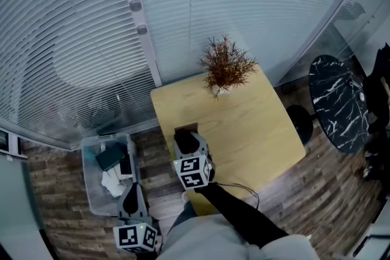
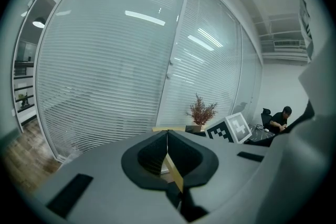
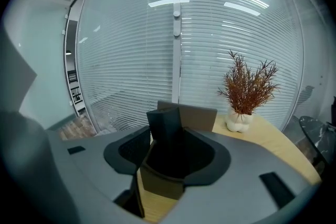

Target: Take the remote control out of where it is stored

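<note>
Glass walls with blinds [image 1: 73, 39] ring a wood floor [image 1: 49, 216]. At the left a clear bin [image 1: 86, 173] of odds and ends sits on the floor; just beside it hangs the left gripper [image 1: 130, 193], clenched and empty. On the pale worktop [image 1: 256, 125], the right gripper [image 1: 186, 140] clamps the dark remote [image 3: 164, 123], which stands upright in a brown box [image 3: 199, 115] at the near-left edge. A plant [image 1: 226, 67] stands at the far edge, a black table [image 1: 338, 100] further right.
</note>
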Tool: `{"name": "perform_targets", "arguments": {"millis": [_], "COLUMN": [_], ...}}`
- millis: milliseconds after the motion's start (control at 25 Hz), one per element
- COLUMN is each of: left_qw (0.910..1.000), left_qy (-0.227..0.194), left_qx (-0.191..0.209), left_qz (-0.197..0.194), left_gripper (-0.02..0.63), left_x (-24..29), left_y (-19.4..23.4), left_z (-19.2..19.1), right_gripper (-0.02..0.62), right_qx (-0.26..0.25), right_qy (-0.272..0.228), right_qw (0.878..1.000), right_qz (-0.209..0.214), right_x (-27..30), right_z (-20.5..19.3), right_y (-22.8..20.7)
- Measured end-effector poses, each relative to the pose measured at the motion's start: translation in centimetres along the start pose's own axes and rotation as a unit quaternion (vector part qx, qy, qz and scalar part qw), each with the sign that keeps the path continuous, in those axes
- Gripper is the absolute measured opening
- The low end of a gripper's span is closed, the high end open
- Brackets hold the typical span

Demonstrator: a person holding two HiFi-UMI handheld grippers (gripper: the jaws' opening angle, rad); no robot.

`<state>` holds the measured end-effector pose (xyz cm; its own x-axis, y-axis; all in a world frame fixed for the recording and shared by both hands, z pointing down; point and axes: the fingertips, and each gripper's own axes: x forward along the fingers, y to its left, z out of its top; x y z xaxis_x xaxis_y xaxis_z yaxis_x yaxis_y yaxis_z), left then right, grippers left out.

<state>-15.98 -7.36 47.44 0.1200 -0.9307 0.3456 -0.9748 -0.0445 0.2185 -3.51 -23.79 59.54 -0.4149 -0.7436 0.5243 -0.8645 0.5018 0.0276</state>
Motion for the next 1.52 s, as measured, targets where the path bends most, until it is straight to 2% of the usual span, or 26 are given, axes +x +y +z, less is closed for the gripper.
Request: {"name": "perform_targets", "arguments": {"millis": [400, 1520], "left_qw": [1.0, 1.0], "left_qy": [0.001, -0.002], "left_qx": [-0.001, 0.002], "left_qz": [0.003, 0.0], "left_gripper": [0.009, 0.009], "left_x": [-0.2, -0.5], "left_y": [-0.1, -0.5], "left_z": [-0.1, 0.1], "right_gripper": [0.187, 0.181], "right_qx": [-0.007, -0.018], "right_qy": [0.003, -0.003], "right_qw": [1.0, 1.0], "right_qz": [-0.007, 0.008], "right_x": [-0.2, -1.5], "right_z": [-0.1, 0.4], "right_y": [-0.3, -0.4]}}
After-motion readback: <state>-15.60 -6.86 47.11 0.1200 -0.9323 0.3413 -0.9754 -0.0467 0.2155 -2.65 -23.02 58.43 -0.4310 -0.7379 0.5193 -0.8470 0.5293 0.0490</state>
